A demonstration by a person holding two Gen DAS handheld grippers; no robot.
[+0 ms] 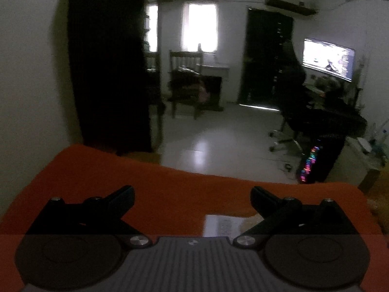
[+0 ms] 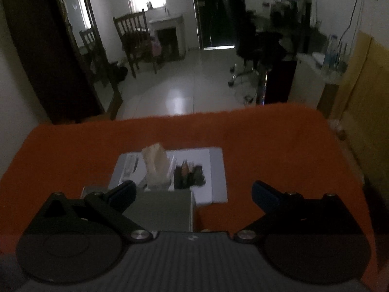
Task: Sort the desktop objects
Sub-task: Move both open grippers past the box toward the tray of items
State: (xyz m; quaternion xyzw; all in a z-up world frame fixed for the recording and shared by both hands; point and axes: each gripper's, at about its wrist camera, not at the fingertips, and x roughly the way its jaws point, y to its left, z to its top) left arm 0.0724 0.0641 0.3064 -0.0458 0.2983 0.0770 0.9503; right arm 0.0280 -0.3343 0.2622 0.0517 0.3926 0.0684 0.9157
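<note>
An orange cloth (image 2: 267,141) covers the table. In the right wrist view a pale grey tray (image 2: 216,170) lies on it, holding a crumpled beige piece (image 2: 155,168), some dark small items (image 2: 189,172) and white objects (image 2: 130,168). A grey box (image 2: 160,209) stands just in front of the tray, between the fingers of my right gripper (image 2: 193,192), which is open and empty above it. In the left wrist view my left gripper (image 1: 192,194) is open and empty over the orange cloth (image 1: 170,189). A corner of the tray (image 1: 218,225) shows low between its fingers.
Beyond the table's far edge are a shiny white floor (image 1: 206,136), a wooden chair (image 1: 186,80), a dark wardrobe (image 1: 109,73), a black office chair (image 1: 299,102), a lit monitor (image 1: 328,58) and a lit computer case (image 1: 311,163). A yellow wooden panel (image 2: 364,85) stands at the right.
</note>
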